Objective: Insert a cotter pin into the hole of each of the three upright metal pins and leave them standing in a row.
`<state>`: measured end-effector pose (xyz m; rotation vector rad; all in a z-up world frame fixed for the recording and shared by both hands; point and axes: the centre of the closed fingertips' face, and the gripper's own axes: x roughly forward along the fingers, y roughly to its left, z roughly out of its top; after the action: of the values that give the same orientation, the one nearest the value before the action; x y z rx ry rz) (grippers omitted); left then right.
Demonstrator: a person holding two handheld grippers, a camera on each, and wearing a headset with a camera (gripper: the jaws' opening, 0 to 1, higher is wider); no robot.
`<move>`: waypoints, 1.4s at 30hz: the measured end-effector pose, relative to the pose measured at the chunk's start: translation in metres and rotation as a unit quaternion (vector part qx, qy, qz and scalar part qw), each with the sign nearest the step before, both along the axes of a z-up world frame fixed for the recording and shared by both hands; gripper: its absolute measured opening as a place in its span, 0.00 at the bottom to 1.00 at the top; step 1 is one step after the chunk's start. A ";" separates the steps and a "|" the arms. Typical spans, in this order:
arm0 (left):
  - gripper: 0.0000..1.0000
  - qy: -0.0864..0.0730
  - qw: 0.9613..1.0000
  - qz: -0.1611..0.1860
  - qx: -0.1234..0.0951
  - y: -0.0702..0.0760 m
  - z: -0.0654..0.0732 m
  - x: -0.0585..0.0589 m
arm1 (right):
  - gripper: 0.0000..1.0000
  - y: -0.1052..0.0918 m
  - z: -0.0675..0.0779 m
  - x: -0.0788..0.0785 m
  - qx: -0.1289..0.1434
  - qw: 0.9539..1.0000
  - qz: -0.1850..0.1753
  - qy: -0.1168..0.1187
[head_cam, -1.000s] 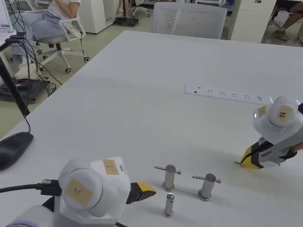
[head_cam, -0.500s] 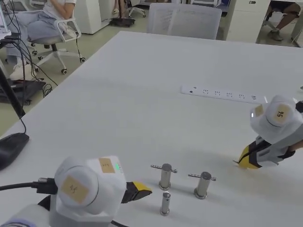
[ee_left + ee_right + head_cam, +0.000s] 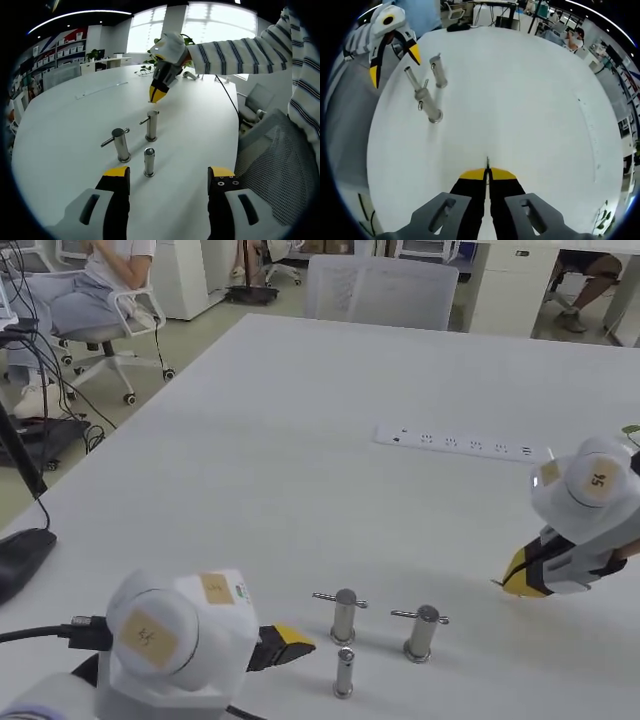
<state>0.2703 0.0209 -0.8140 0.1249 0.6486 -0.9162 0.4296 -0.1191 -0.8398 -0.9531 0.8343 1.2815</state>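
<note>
Three upright metal pins stand near the table's front edge. The pin at the back (image 3: 344, 614) and the pin on the right (image 3: 421, 631) each carry a cotter pin through the top. The front pin (image 3: 343, 671) (image 3: 148, 161) is bare. My left gripper (image 3: 283, 645) (image 3: 169, 173) is open just left of the pins, and the bare one stands ahead of its jaws. My right gripper (image 3: 522, 576) (image 3: 487, 175) rests low on the table, well right of the pins. It is shut on a thin cotter pin (image 3: 487, 162) that pokes out past its tips.
A white power strip (image 3: 460, 443) lies across the table's (image 3: 250, 460) far right. A grey chair (image 3: 380, 285) stands at the far edge. A black mouse (image 3: 20, 560) sits at the left edge. A person sits in a chair (image 3: 100, 300) beyond the table.
The head camera has tilted, so the whole picture has shifted. Both grippers and the three pins keep about the same places relative to each other.
</note>
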 end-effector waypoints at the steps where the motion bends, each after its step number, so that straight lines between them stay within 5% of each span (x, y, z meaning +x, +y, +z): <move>1: 0.62 0.000 1.000 -0.001 0.000 0.000 0.000 0.000 | 0.02 0.000 0.001 -0.001 0.000 1.000 0.002 -0.002; 17: 0.62 -0.004 1.000 0.003 -0.007 0.005 0.005 -0.003 | 0.02 0.004 0.016 -0.025 0.004 1.000 0.020 -0.011; 42: 0.59 -0.024 0.999 0.006 -0.034 -0.004 0.028 0.008 | 0.02 0.008 0.047 -0.075 0.028 0.998 0.051 -0.025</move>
<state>0.2779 0.0170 -0.7859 0.0829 0.5720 -0.9208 0.3550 -0.1108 -0.7931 -0.9895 0.7165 1.3558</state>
